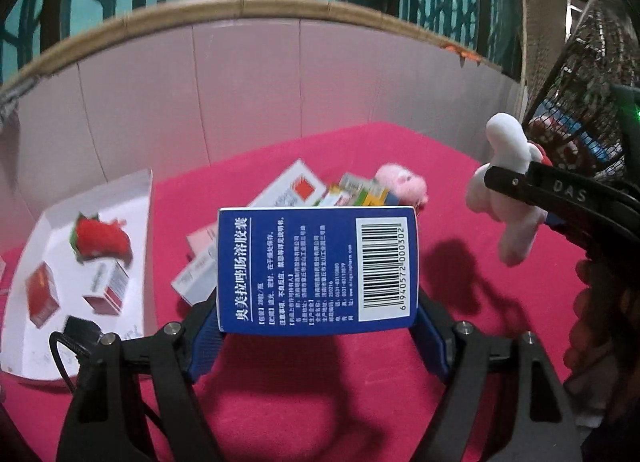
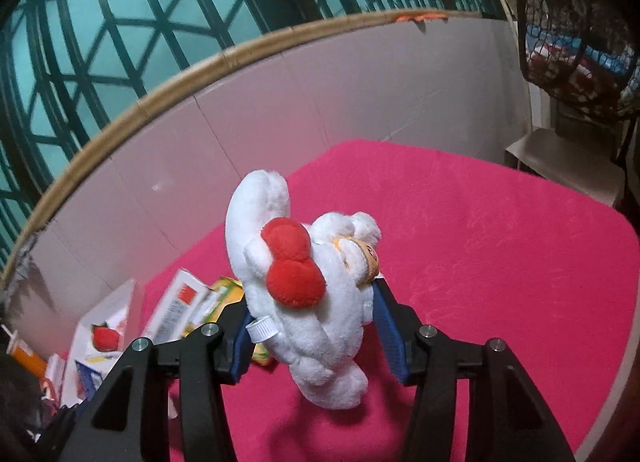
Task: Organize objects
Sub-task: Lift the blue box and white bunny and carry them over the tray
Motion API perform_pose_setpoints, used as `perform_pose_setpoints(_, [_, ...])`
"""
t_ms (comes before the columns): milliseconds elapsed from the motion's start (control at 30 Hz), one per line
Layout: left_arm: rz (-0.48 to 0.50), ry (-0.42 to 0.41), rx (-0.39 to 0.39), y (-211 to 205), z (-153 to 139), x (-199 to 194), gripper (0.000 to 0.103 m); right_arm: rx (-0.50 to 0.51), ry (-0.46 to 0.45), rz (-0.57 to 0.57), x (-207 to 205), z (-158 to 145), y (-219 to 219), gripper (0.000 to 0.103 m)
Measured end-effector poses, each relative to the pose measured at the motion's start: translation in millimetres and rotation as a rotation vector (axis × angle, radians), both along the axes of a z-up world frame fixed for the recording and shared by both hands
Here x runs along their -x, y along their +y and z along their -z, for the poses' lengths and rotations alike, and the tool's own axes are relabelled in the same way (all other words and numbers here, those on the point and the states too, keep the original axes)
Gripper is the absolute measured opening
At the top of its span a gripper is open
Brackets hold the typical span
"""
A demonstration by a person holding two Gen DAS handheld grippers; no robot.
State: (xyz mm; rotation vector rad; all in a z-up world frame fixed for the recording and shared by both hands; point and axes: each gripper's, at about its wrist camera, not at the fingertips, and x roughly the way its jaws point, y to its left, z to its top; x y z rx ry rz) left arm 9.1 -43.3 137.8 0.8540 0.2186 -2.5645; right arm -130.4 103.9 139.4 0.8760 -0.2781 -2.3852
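My left gripper is shut on a blue medicine box with a barcode, held above the pink cloth. My right gripper is shut on a white plush toy with a red bow, lifted over the cloth; the toy also shows in the left wrist view, right of the blue box. A pile of boxes and a pink plush pig lie behind the blue box. A white tray at left holds a strawberry plush and two red boxes.
The pink cloth covers the table, with a pale wall panel behind it. A wire basket hangs at the far right. An orange bottle lies at the left edge.
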Motion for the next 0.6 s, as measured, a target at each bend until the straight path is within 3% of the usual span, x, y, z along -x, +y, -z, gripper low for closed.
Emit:
perform_pose_setpoints(300, [-0.027,0.029,0.043,4.4,-16.0,-16.1,0.08,0.049,0.062,-0.084,-31.1,-44.0,-12.3,0.057])
perform_pose_setpoints(600, [-0.093,0.044,0.023,-10.6,-23.0,-40.8,0.08,0.057,0.082,-0.186,-59.1,-56.8,-43.7,0.057])
